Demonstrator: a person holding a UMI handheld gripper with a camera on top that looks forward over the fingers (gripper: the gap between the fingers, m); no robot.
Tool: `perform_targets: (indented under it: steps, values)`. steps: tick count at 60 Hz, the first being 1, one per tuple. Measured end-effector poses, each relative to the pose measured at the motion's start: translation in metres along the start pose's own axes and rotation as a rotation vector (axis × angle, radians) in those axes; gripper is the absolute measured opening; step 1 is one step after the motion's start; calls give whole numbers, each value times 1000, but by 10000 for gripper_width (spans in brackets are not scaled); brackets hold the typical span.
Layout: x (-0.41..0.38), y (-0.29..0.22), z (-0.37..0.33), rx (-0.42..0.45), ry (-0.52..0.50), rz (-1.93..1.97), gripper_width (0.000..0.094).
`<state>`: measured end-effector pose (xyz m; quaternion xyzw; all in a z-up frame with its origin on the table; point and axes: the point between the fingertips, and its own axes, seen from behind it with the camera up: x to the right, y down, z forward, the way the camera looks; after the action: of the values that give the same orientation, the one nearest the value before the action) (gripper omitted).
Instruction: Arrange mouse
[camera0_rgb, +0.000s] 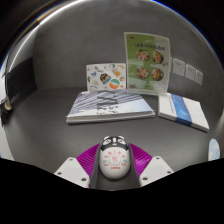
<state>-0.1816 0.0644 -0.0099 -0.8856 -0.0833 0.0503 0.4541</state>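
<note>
The tongs (114, 172) are held low and level over the desk (50, 135), clamped on a white mouse (113, 165) between their purple pads (90, 156). Beyond them lie a book (112, 106) and a booklet (184, 110).

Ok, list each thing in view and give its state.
hand-held gripper: fingers shut on the mouse
mouse: held between the pink pads, above the table
books: closed, lying flat
booklet: closed, lying flat beside the books
two leaflets: standing upright against the wall
</note>
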Motion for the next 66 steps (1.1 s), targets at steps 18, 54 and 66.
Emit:
perform_targets:
  steps: [18, 54, 66]
  values:
    - [59, -95, -83, 264, -25, -49, 419]
    - [443, 80, -128, 79, 203, 119, 422]
    - [441, 83, -133, 60, 166, 112, 692]
